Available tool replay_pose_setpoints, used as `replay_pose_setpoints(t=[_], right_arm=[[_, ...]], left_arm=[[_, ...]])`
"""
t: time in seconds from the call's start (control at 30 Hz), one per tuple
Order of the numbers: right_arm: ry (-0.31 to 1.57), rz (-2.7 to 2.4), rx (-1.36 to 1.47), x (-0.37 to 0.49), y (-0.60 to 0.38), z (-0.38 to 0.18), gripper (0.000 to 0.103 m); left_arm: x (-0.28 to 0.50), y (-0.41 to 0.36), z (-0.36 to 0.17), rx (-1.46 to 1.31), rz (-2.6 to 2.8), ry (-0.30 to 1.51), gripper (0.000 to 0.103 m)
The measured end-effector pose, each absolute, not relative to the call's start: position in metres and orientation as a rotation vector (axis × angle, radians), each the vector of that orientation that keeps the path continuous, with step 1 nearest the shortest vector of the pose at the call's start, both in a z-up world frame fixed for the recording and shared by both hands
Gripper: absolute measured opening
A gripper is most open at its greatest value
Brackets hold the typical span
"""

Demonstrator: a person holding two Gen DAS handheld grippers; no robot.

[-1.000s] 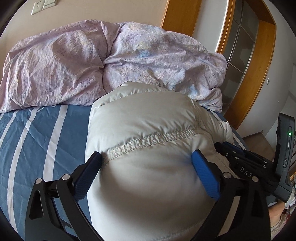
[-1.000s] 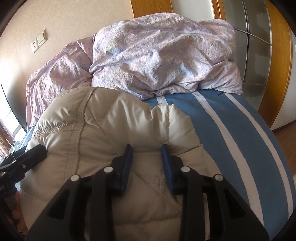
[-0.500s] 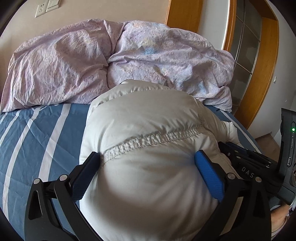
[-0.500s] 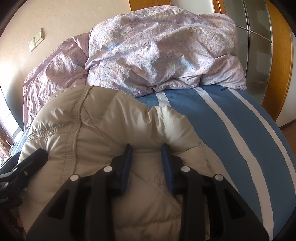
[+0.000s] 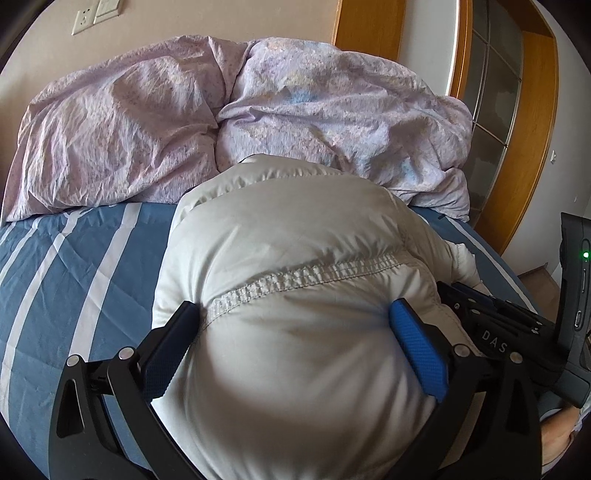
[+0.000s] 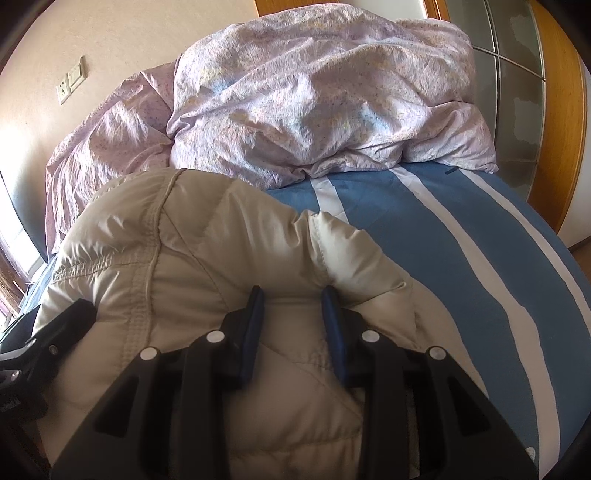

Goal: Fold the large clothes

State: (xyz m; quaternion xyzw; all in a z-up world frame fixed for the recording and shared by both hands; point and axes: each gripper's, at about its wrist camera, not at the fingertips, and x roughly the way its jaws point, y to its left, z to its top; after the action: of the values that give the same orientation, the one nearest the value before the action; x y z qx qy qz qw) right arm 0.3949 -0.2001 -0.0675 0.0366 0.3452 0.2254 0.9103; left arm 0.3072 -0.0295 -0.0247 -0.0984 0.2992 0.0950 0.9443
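A puffy pale beige down jacket (image 5: 295,229) lies bunched on the blue striped bed sheet (image 5: 74,258). My left gripper (image 5: 293,306) has its jaws spread wide, and its blue pads press into both sides of a thick bulge of the jacket below a stitched seam. In the right wrist view the jacket (image 6: 184,240) fills the lower left. My right gripper (image 6: 292,293) is shut on a narrow fold of it near the edge. Each gripper shows in the other's view: the right gripper (image 5: 491,325) at the right and the left gripper (image 6: 62,332) at the left.
A crumpled lilac duvet (image 5: 258,122) is heaped across the head of the bed, just behind the jacket. A wooden-framed wardrobe with frosted panels (image 5: 517,110) stands at the right. Wall sockets (image 5: 96,11) sit above the bed. Bare striped sheet (image 6: 461,240) stretches right of the jacket.
Both grippers have sunk a little toward the bed with the jacket still held. Neither grip has changed.
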Motion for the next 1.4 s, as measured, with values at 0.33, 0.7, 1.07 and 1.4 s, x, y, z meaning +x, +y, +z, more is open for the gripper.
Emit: replay_pose_setpoints(t=[0.33, 0.7, 1.07, 1.4], right_arm=[[0.728, 0.448, 0.059, 0.4, -0.194, -0.069, 0.033], [0.812, 0.443, 0.204, 0.396, -0.214, -0.065, 0.033], [0.835, 0.412, 0.153, 0.384, -0.214, -0.058, 0.038], [0.949, 0.535, 0.425, 0.376, -0.296, -0.031, 0.101]], left_arm=[[0.313, -0.028, -0.028, -0.192, 0.205, 0.62, 0.102], [0.295, -0.035, -0.016, -0.151, 0.241, 0.625, 0.102], [0.277, -0.019, -0.012, -0.233, 0.18, 0.643, 0.102], [0.253, 0.043, 0.004, -0.367, 0.029, 0.699, 0.102]])
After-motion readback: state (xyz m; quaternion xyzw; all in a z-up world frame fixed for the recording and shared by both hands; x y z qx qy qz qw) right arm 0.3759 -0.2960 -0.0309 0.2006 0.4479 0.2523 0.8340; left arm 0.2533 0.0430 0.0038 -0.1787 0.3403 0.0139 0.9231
